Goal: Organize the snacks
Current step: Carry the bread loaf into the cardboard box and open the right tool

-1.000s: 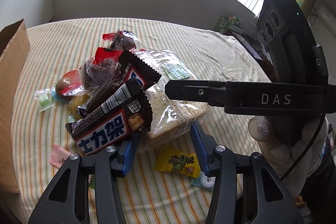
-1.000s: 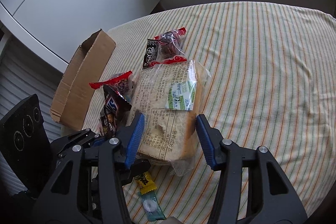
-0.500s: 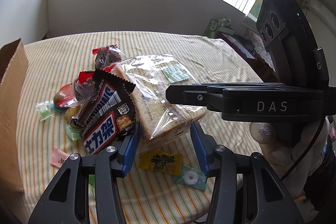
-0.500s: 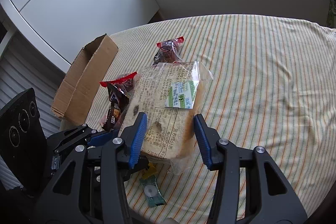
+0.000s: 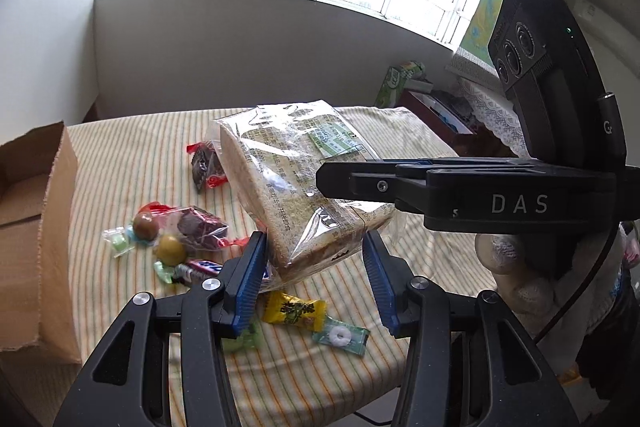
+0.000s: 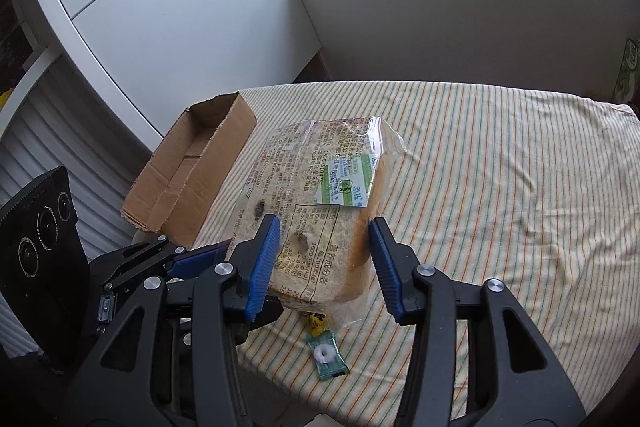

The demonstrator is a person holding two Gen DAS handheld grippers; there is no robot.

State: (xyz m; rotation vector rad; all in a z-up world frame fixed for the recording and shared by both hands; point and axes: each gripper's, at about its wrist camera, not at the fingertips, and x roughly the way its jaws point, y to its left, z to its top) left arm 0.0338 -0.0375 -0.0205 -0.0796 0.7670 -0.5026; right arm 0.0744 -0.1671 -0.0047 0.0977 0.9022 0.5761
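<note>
A bag of sliced bread [image 5: 296,187] in clear plastic is lifted off the striped table, tilted. My right gripper [image 6: 324,259] is shut on the bread [image 6: 320,203] across its near end. My left gripper [image 5: 316,275] is open, its blue pads on either side of the bread's lower corner. An open cardboard box [image 6: 192,171] stands at the table's left edge; it also shows in the left wrist view [image 5: 28,211]. Small snacks lie on the table: a red-wrapped date pack [image 5: 200,227], a chocolate bar [image 5: 200,269], a yellow candy [image 5: 294,311] and a green mint [image 5: 340,337].
Another red-wrapped snack [image 5: 206,167] lies further back. The striped tablecloth [image 6: 500,187] stretches to the right. A green carton [image 5: 396,83] and dark clutter stand beyond the table's far right. A white wall and cabinet are behind the box.
The bread has risen off the pile and tilted up in my right gripper. The chocolate bars slid off it and dropped to the table. Both cameras have lifted.
</note>
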